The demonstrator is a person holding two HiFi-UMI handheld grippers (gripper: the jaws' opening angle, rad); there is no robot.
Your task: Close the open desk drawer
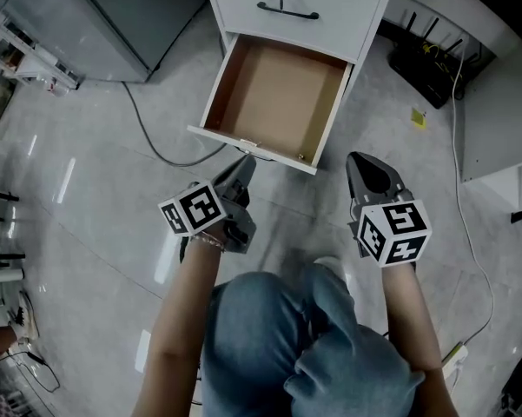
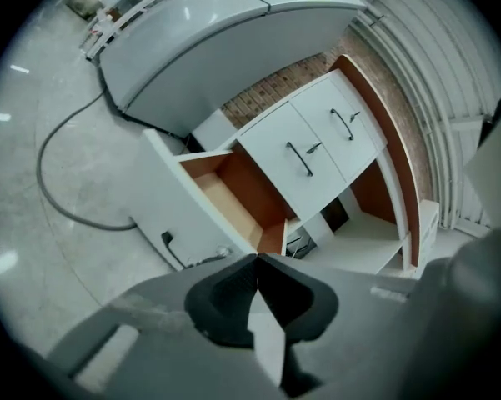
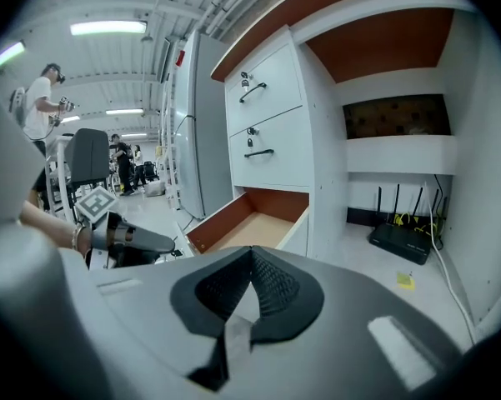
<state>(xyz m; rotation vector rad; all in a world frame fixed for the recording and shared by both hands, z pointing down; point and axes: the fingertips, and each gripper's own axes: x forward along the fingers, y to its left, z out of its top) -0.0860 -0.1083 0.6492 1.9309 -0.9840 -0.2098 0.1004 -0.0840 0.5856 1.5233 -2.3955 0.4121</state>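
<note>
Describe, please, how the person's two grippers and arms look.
Both the left gripper and right gripper are dark grey, tapering to pointed jaws with black textured pads. Each carries a white cube printed with black square markers. The forearms are sleeveless; a thin bracelet circles the left wrist.

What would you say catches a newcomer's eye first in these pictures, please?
The empty bottom drawer stands pulled wide open at the head view's top centre. Just before it, the left gripper and right gripper point toward it, both shut and empty. A black router sits to its right.
</note>
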